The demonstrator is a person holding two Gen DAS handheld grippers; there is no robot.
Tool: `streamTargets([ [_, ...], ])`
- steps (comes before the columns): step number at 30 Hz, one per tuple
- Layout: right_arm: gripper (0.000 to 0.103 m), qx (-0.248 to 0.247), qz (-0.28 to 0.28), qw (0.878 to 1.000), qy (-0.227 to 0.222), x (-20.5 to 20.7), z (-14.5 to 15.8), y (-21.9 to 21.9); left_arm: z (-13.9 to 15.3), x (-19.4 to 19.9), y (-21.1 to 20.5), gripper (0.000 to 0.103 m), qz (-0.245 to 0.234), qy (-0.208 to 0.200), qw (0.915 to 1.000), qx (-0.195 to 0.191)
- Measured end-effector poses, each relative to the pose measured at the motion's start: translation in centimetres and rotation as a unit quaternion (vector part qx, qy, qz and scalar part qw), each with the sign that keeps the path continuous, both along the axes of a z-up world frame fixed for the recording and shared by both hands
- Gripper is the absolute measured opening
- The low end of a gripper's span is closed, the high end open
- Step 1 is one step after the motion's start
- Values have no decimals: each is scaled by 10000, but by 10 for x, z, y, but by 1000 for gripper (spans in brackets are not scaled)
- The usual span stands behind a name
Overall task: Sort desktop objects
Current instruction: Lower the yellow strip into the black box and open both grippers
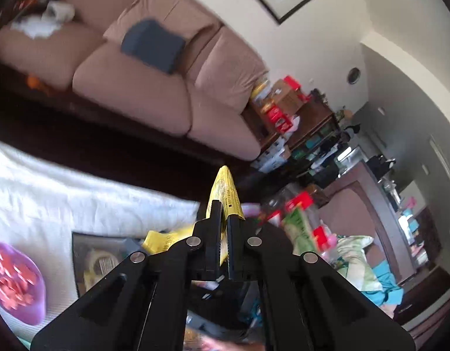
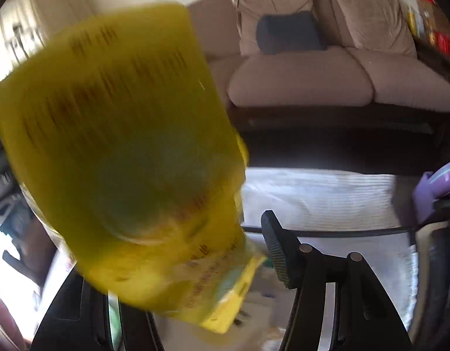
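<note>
My left gripper [image 1: 223,209] is shut on a thin yellow packet [image 1: 225,187], which stands edge-on and pokes up past the fingertips. In the right wrist view a big, blurred yellow pouch [image 2: 122,146] with dark print fills the left half, held up off the table. My right gripper [image 2: 225,219] has it between its jaws. Its right finger [image 2: 279,251] meets the pouch's lower corner, and the pouch hides the left finger. More yellow wrapping [image 1: 166,239] lies below the left gripper.
A white cloth [image 1: 64,199] covers the table. On it stand a purple bowl [image 1: 17,280] of red pieces and a dark tray [image 1: 99,260] holding packets. A green packet [image 1: 301,228] and clutter lie to the right. A brown sofa [image 2: 312,82] is beyond. A purple object [image 2: 438,184] is at the right edge.
</note>
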State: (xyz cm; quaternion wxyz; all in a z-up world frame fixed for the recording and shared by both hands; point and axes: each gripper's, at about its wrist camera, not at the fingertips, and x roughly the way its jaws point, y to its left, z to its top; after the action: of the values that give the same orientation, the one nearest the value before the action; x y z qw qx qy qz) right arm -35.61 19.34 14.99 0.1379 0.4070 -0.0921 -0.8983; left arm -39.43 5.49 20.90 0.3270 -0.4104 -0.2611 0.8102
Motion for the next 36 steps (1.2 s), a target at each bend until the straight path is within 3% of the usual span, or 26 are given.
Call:
streamTargets([
  [3,60,445,61,9990,-73,9,-6,4,-50,3,-9,3,92,-464,9989,-77],
  [5,60,1001,120,9948,-129,17,-14,4,-76,10,-14,6,135,-760,9967,-246],
  [8,61,1417,318,9887,-369,24,-28,0,-96,16,-15,13,278,-962,9906,-929],
  [10,63,1651,449,9846,-349,31,-31,-7,-94,21,-13,17,384,-863,9839,-1521],
  [12,74,2078,539,9763,-257,38,-32,-12,-90,25,-4,20,371,-622,9741,-2140],
  [15,76,2454,587,9674,-202,41,-36,-18,-94,22,11,24,195,-623,9597,-2735],
  [19,76,2299,446,9721,120,61,-13,-9,-86,15,15,26,353,-534,9452,-3203],
  [21,76,2097,368,9768,241,71,-6,-2,-76,18,6,32,476,-445,9512,-3016],
  [23,76,1544,490,9865,228,75,-5,7,-68,24,-3,40,484,-321,9542,-2936],
  [28,76,1262,359,9913,120,80,-12,10,-62,35,-19,40,272,-352,9582,-2827],
  [31,76,1044,313,9940,16,80,-12,8,-54,46,-21,41,88,-280,9557,-2927],
  [35,76,1138,348,9929,-4,88,-11,-5,-55,72,-31,66,7,-58,9486,-3163],
  [36,77,1210,334,9921,-47,89,-11,-9,-57,78,-33,68,6,-14,9451,-3269],
])
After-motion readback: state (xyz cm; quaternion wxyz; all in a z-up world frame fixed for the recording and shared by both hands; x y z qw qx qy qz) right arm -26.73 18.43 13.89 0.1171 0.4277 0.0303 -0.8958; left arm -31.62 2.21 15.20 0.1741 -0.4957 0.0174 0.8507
